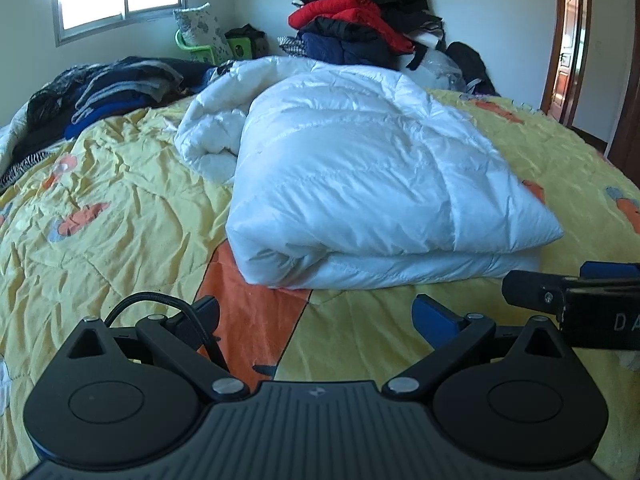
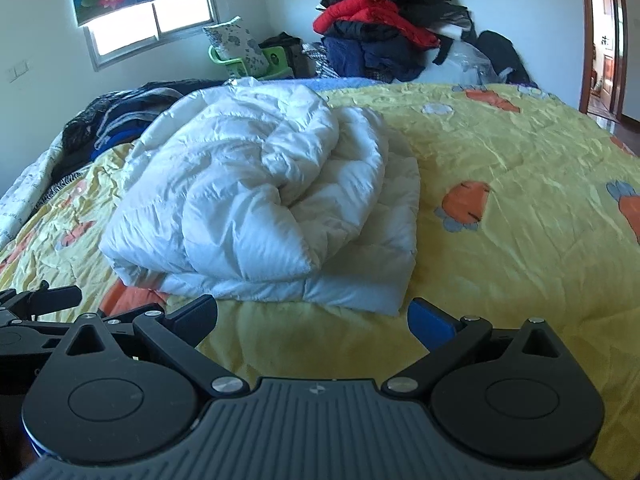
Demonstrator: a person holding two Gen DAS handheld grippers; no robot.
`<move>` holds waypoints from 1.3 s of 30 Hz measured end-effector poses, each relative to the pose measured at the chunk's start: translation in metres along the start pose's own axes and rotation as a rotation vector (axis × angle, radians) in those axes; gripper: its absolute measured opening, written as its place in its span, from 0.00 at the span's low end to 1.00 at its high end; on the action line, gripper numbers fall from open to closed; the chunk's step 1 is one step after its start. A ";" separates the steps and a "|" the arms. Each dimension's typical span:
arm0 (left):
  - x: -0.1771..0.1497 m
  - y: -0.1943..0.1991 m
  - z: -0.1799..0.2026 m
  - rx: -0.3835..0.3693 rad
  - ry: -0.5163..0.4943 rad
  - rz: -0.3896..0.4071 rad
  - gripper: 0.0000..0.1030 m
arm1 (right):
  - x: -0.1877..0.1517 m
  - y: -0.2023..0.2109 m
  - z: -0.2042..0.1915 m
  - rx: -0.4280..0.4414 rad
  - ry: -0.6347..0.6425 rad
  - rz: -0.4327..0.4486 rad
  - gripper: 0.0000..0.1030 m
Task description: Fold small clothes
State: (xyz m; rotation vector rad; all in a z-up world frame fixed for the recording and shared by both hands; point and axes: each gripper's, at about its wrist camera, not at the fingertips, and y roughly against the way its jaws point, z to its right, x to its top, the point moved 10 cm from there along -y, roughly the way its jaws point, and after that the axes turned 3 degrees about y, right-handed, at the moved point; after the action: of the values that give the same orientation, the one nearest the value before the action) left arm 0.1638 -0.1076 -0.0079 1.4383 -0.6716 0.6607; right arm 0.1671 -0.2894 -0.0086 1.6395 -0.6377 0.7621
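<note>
A white puffy padded garment [image 1: 360,184] lies folded in a thick bundle on the yellow bedspread [image 1: 120,208]. It also shows in the right wrist view [image 2: 264,208], rolled and layered. My left gripper [image 1: 316,320] is open and empty, just short of the bundle's near edge. My right gripper [image 2: 312,320] is open and empty, also just in front of the bundle. The right gripper shows at the right edge of the left wrist view [image 1: 576,296]. The left gripper shows at the left edge of the right wrist view [image 2: 36,308].
A pile of dark clothes [image 1: 112,88] lies at the bed's far left. A tall heap of red, navy and black garments [image 1: 360,20] stands at the head of the bed. A window [image 1: 120,0] is at back left, a doorway [image 1: 572,48] at right.
</note>
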 end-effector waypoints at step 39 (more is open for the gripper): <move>-0.034 -0.039 -0.015 0.089 0.101 0.023 1.00 | -0.032 -0.044 0.045 -0.108 0.180 0.000 0.98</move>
State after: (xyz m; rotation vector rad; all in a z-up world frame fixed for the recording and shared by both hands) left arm 0.1708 -0.0942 -0.0597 1.4699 -0.5866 0.7841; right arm 0.1860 -0.3245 -0.0667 1.4542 -0.5413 0.8498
